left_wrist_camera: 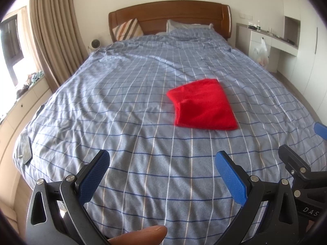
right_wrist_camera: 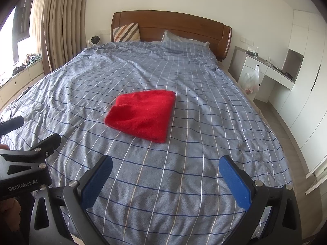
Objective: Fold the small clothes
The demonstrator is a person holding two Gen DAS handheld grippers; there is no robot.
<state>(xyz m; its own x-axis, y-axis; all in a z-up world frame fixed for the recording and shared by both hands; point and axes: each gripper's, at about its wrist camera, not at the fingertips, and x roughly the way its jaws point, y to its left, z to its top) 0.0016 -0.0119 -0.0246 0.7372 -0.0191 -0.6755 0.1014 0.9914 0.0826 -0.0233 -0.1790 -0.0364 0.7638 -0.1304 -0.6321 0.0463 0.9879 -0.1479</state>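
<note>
Your left claw [left_wrist_camera: 162,175] is spread wide, its two blue pads [left_wrist_camera: 93,176] well apart with nothing between them but the checked blue bedcover [left_wrist_camera: 122,94] below; it holds nothing and touches nothing. Your right claw [right_wrist_camera: 165,180] stands the same way, jaws fully apart and empty, hovering over the near part of the bed. The red garment [left_wrist_camera: 202,105] lies folded into a rough rectangle on the bedcover, around the middle of the bed, farther away than both claws and apart from each. From your left claw's camera it sits ahead and to the right; from your right claw's camera the same red garment [right_wrist_camera: 142,115] sits ahead and to the left, so it lies between the two lines of sight. One folded edge faces the near side, and the top layer shows a soft crease. A fingertip [left_wrist_camera: 141,233] of yours shows at the bottom edge of the left view. A dark flat phone [left_wrist_camera: 25,147] rests at the near left edge of the bed. At the far end stand the wooden headboard [left_wrist_camera: 173,12] and a striped cushion [left_wrist_camera: 128,29].
</note>
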